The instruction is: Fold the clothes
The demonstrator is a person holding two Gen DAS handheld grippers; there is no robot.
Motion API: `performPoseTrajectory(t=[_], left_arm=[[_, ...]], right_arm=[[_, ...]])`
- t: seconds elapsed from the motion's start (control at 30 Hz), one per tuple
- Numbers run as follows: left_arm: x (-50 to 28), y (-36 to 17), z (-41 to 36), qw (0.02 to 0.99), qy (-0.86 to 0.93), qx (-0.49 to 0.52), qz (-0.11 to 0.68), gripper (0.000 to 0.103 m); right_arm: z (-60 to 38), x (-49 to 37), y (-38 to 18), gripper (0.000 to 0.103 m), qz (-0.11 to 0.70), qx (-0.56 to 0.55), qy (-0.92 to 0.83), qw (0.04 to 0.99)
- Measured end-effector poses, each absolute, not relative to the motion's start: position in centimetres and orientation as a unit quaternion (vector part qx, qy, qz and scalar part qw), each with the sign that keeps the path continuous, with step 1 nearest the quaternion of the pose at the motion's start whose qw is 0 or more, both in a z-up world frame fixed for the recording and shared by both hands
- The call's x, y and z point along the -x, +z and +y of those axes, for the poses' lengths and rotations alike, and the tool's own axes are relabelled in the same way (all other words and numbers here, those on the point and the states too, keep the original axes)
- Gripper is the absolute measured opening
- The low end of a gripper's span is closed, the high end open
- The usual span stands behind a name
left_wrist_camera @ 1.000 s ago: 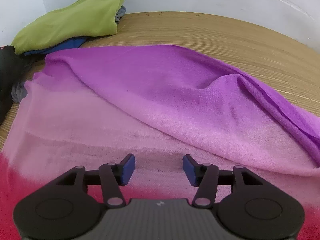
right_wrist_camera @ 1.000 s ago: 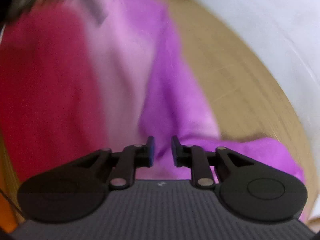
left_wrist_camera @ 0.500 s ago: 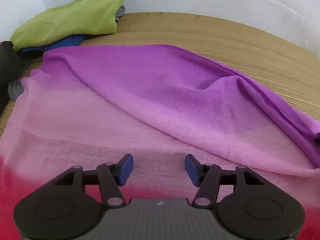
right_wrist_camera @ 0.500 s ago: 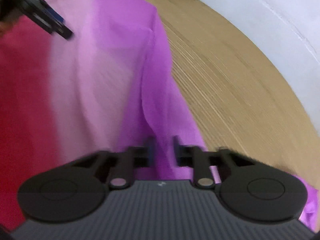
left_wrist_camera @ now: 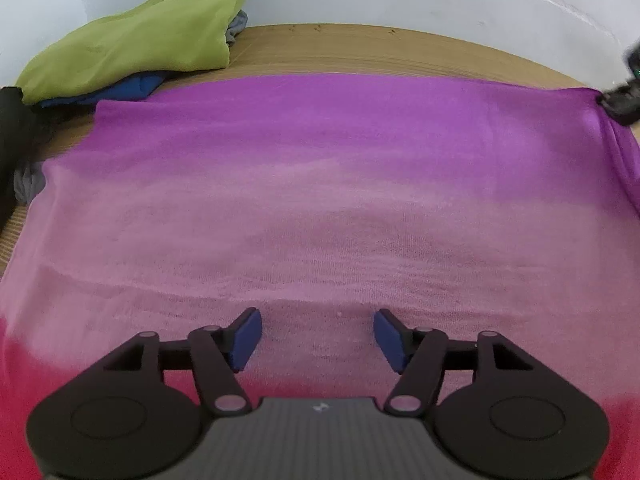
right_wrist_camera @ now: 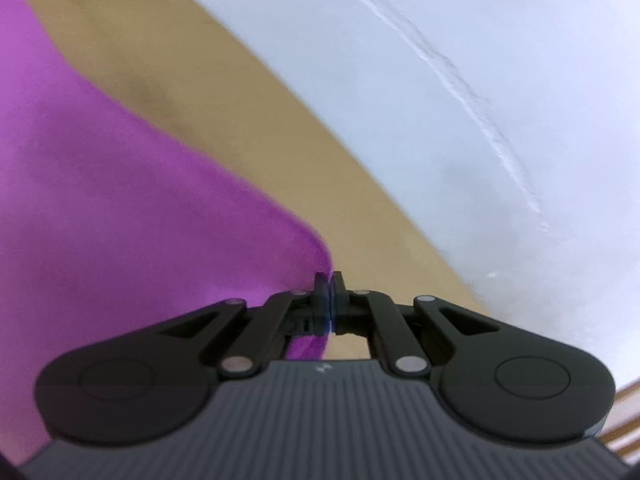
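A purple-to-pink-to-red gradient cloth lies spread flat over the wooden table. My left gripper is open and hovers low over the cloth's pink part, holding nothing. My right gripper is shut on the cloth's purple corner, and shows at the far right edge of the left wrist view, pulling that corner taut.
A folded green garment lies on a blue one at the back left. Dark clothing sits at the left edge. A white wall runs along the table's far side.
The right gripper closed on the purple corner and pulled it out to the right. The folded-over purple flap is now spread flat. The left gripper stayed open and barely moved.
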State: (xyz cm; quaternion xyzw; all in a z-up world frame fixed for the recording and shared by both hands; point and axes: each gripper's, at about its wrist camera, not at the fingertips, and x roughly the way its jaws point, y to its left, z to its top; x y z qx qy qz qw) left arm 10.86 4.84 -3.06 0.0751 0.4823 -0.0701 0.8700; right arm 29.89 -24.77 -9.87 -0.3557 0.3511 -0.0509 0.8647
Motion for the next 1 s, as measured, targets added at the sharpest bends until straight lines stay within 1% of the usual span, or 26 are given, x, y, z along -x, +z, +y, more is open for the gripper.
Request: performPoseTrajectory(t=[0.13, 0.27, 0.3, 0.33, 0.37, 0.43, 0.47, 0.53, 0.6, 0.73, 0.87, 0.93, 1.0], left_arm=[[-11.1, -3.1, 4.9, 0.869, -0.068, -0.071, 0.486, 0.066], [-11.2, -3.0, 5.0, 0.867, -0.071, -0.068, 0.488, 0.066], [-11.2, -3.0, 5.0, 0.867, -0.072, -0.068, 0.488, 0.066], [-11.2, -3.0, 5.0, 0.867, -0.072, -0.067, 0.488, 0.066], [-11.2, -2.9, 5.0, 0.867, -0.073, -0.067, 0.488, 0.066], [-11.1, -2.9, 5.0, 0.867, -0.073, -0.066, 0.488, 0.066], [-11.1, -3.0, 5.0, 0.867, -0.074, -0.066, 0.488, 0.066], [-11.0, -2.8, 5.1, 0.869, -0.071, -0.069, 0.485, 0.065], [-10.9, -2.7, 5.3, 0.871, -0.066, -0.073, 0.482, 0.065], [-10.5, -1.9, 7.2, 0.878, -0.037, -0.07, 0.471, 0.065], [-9.6, -1.5, 10.4, 0.883, 0.007, -0.06, 0.465, 0.065], [-8.9, -1.5, 12.3, 0.883, 0.025, -0.049, 0.467, 0.065], [-8.2, -1.9, 14.1, 0.878, 0.039, -0.039, 0.475, 0.065]], right_arm=[[-25.1, -33.6, -11.7, 0.004, 0.345, 0.372, -0.078, 0.858], [-24.9, -34.9, -13.1, 0.004, 0.379, 0.364, -0.073, 0.848], [-24.8, -34.8, -13.2, 0.006, 0.383, 0.366, -0.075, 0.845], [-24.7, -34.7, -13.1, 0.012, 0.38, 0.371, -0.083, 0.843], [-24.7, -34.5, -12.8, 0.015, 0.374, 0.372, -0.098, 0.844], [-24.8, -34.0, -11.5, 0.03, 0.361, 0.358, -0.13, 0.851], [-24.8, -33.7, -10.7, 0.032, 0.354, 0.345, -0.144, 0.857], [-24.2, -32.7, -8.9, 0.032, 0.336, 0.319, -0.139, 0.875], [-22.8, -31.5, -7.5, 0.032, 0.324, 0.303, -0.093, 0.892], [-17.6, -29.5, -6.3, 0.032, 0.337, 0.244, 0.08, 0.906], [-11.8, -29.3, -8.0, 0.032, 0.399, 0.151, 0.208, 0.88], [-11.0, -29.3, -9.7, 0.032, 0.401, 0.162, 0.228, 0.872], [-8.1, -29.6, -11.4, 0.032, 0.405, 0.185, 0.228, 0.866]])
